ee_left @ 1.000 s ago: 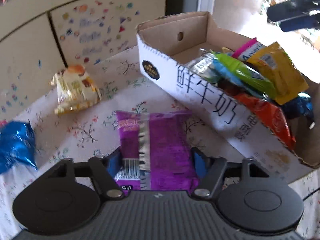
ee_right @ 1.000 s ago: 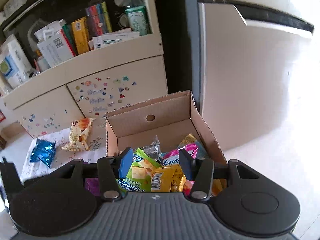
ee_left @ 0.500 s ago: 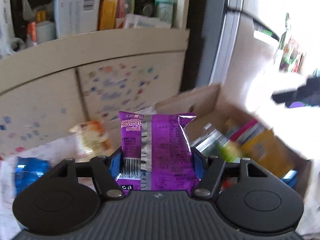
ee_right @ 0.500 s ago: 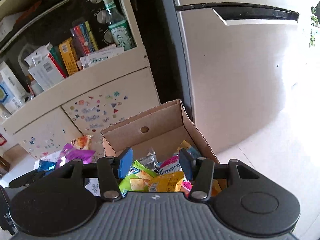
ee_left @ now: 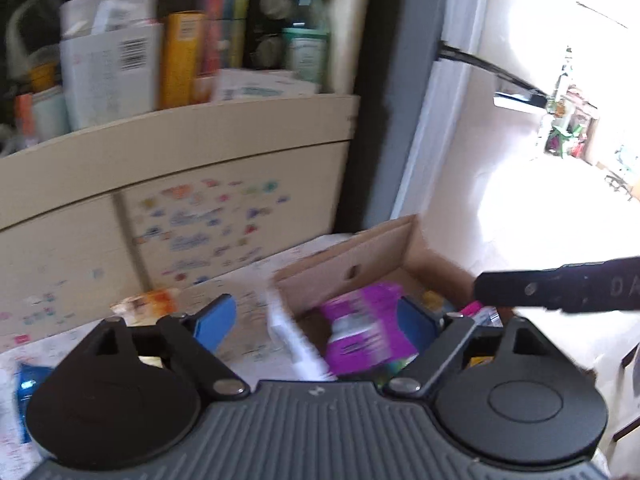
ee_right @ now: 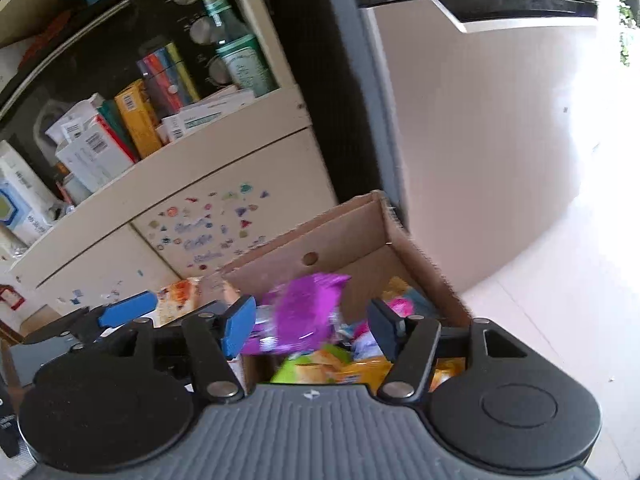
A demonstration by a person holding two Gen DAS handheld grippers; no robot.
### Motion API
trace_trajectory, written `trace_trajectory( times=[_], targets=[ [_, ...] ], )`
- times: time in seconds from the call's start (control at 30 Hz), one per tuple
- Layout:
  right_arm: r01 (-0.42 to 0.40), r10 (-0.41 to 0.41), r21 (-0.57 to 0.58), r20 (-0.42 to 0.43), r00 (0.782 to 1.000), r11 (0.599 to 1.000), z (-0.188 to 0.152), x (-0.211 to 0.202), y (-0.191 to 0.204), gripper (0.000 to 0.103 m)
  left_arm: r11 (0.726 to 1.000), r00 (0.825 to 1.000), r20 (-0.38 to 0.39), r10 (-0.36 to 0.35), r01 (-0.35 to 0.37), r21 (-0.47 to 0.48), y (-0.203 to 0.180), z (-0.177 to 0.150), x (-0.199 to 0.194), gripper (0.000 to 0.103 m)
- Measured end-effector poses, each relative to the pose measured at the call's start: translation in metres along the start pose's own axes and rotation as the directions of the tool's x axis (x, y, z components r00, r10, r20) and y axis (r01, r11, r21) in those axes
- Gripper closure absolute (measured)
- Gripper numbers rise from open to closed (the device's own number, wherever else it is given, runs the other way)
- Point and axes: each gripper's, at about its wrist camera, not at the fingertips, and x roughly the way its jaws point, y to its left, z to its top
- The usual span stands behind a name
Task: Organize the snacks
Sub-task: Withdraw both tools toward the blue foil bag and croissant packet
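Note:
A purple snack packet (ee_left: 362,330) is loose, blurred by motion, inside the open cardboard box (ee_left: 372,252); it also shows in the right wrist view (ee_right: 306,308) over the box (ee_right: 344,240). My left gripper (ee_left: 316,320) is open and empty above the box's near wall. My right gripper (ee_right: 312,326) is open and empty over the box's snacks, green and yellow packets (ee_right: 332,368). The left gripper's blue finger (ee_right: 128,314) shows at the left of the right wrist view.
An orange-and-yellow packet (ee_left: 146,300) and a blue packet (ee_left: 28,380) lie on the floral tablecloth (ee_left: 248,280). A cream cabinet (ee_right: 224,184) with stickers and a stocked shelf stands behind. A white fridge (ee_right: 480,120) is to the right.
My left gripper carried the purple packet from the table up over the box, then opened and let it go; it now drops into the box. The right gripper stayed open, tilting upward.

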Motion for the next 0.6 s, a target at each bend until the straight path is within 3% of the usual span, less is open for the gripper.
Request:
trace_trajectory(
  times=[0.23,0.47,0.6],
  targets=[
    [-0.078,0.076,-0.032,-0.042,0.996,0.996,-0.010,0.020,0.033,0.031,0.987,0.990,-0.005,0.140,-0.140,-0.084,0.082,-0.018,-0.033,0.011],
    [-0.157,0.148,-0.099,-0.091,0.985,0.983,-0.023,0.040,0.071,0.030,0.917,0.956,-0.036,0.290,-0.289,-0.276,0.160,-0.040,-0.043,0.009],
    [-0.203,0.189,-0.114,-0.125,0.974,0.973,-0.030,0.052,0.088,0.028,0.906,0.942,-0.060,0.331,-0.335,-0.258,0.178,-0.050,-0.036,0.009]
  ],
)
